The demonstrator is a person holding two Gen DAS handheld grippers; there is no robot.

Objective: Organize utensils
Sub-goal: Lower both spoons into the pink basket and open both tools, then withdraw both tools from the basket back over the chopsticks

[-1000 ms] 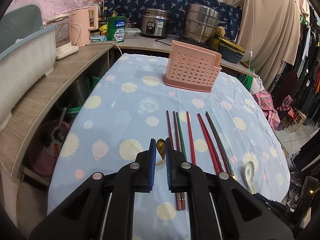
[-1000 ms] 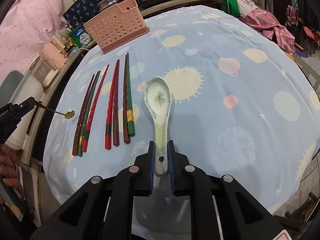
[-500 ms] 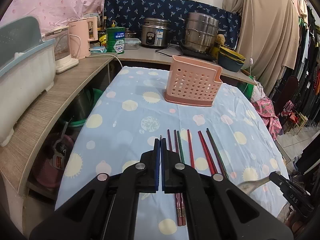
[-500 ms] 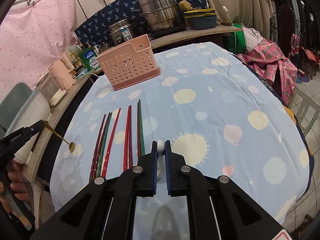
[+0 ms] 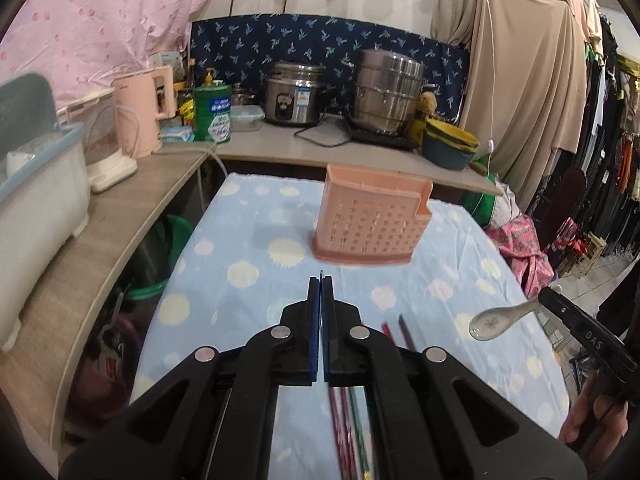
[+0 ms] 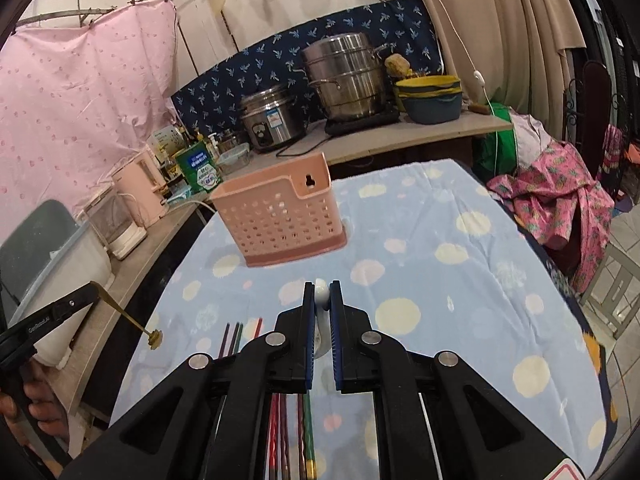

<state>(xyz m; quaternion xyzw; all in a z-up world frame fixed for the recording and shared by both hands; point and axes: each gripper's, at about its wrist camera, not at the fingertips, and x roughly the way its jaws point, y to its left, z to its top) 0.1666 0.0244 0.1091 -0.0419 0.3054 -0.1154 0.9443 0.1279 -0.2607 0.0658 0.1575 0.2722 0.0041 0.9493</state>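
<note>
1. Left wrist view: left gripper (image 5: 321, 280) is clamped tight on a thin brass spoon (image 6: 154, 338); only the handle's tip shows past the pads here. Right view shows the spoon dangling off the jaws, bowl down. Edge-on pinch on a thin handle, so it can swivel or slide out in transit.
2. Right gripper (image 6: 321, 292) is pinched narrow on the handle of a white ceramic soup spoon with green print (image 5: 494, 322), bowl sticking out clear of the table. Glazed handle plus heavy bowl: it can rotate in the pads, and a drop likely chips it.
3. Pink perforated plastic utensil holder (image 5: 370, 220) stands empty-looking at the far end of the blue dotted tablecloth (image 5: 248, 256), well apart from both spoons. It looks light; a spoon catching the rim could tip or shove it.
4. Red and green lacquered chopsticks (image 6: 290, 428) lie below both grippers; a dropped spoon scatters them.
</note>
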